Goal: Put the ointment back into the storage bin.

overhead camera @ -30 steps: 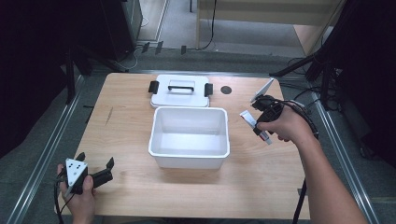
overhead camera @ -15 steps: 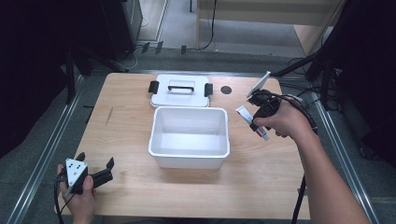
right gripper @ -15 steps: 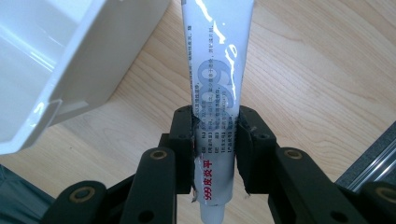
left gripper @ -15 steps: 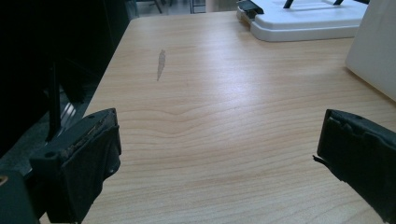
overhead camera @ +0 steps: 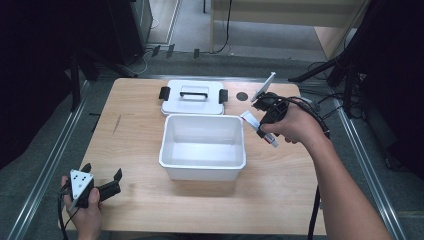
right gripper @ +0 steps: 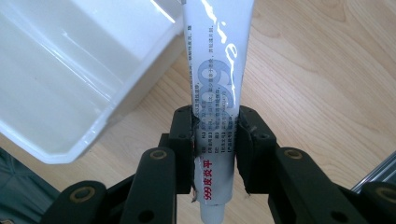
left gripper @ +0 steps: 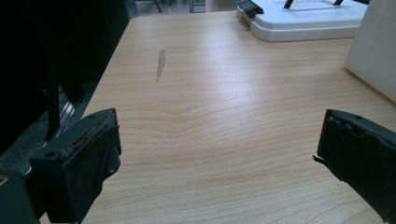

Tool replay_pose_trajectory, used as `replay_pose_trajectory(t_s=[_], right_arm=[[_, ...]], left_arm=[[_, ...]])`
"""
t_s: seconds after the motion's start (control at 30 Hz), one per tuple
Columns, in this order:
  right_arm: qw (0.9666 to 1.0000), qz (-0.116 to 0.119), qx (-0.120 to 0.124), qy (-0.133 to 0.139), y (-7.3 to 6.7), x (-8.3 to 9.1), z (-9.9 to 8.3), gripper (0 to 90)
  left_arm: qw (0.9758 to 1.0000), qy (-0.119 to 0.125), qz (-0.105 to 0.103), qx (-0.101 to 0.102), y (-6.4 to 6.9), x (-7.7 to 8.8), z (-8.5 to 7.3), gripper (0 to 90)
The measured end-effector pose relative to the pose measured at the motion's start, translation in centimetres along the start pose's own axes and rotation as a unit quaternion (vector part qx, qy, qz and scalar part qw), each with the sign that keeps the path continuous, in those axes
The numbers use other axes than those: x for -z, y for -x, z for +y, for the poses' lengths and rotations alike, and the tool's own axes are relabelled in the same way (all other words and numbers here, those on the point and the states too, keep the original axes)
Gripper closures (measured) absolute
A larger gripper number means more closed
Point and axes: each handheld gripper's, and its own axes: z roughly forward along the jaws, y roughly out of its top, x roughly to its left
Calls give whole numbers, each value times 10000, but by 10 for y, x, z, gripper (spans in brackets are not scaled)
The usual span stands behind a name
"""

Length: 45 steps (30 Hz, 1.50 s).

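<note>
R gripper (right gripper: 215, 140) clamps a white tube (right gripper: 217, 70) near its cap end; tube's long axis runs straight out from the jaws, flat crimped end pointing away. In high view the tube (overhead camera: 259, 128) hangs above the table (overhead camera: 140, 150), just R of the white bin (overhead camera: 204, 167), slanting toward its rim. Print on tube: red "999皮炎平", large grey "99"; small text unreadable. L gripper (overhead camera: 102, 187), jaws wide w/ nothing between, sits at near-L corner. Lid (overhead camera: 192, 100) lies behind bin.

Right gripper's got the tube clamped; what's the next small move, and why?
Probably carry the right gripper a little left, over the white bin, then release. It is shut on the tube just outside the bin's right rim, and the bin is open and empty.
</note>
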Motion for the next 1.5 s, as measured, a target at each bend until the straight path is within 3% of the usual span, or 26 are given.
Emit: replay_pose_trajectory(t_s=[0.43,0.57,0.73,0.97,1.03,1.1,1.23,1.3,1.43,1.5], right_arm=[[9969,95,782,-3,-33,4,17,706],[9930,140,1173,72,-44,4,23,706],[9893,120,1451,102,-52,4,26,706],[9818,153,1884,201,-65,2,31,705],[9760,142,2159,243,-70,0,32,705],[9751,140,2201,242,-71,0,32,706],[9676,158,2501,302,-77,-2,34,705],[9664,143,2550,307,-78,-3,34,705],[9571,150,2870,374,-84,-4,35,705],[9544,146,2959,367,-86,-5,35,705]], left_arm=[[10000,13,2,32,0,0,0,4],[10000,10,-1,30,0,0,0,4],[10000,12,-1,26,0,0,0,4],[10000,8,-4,27,0,0,0,4],[10000,8,-5,29,0,0,0,4],[10000,5,-7,29,0,0,0,4],[10000,0,-8,22,0,0,0,4],[10000,-2,-6,21,0,0,0,4],[10000,-15,-9,7,-1,0,0,4],[10000,-5,-7,24,0,-1,0,4]])
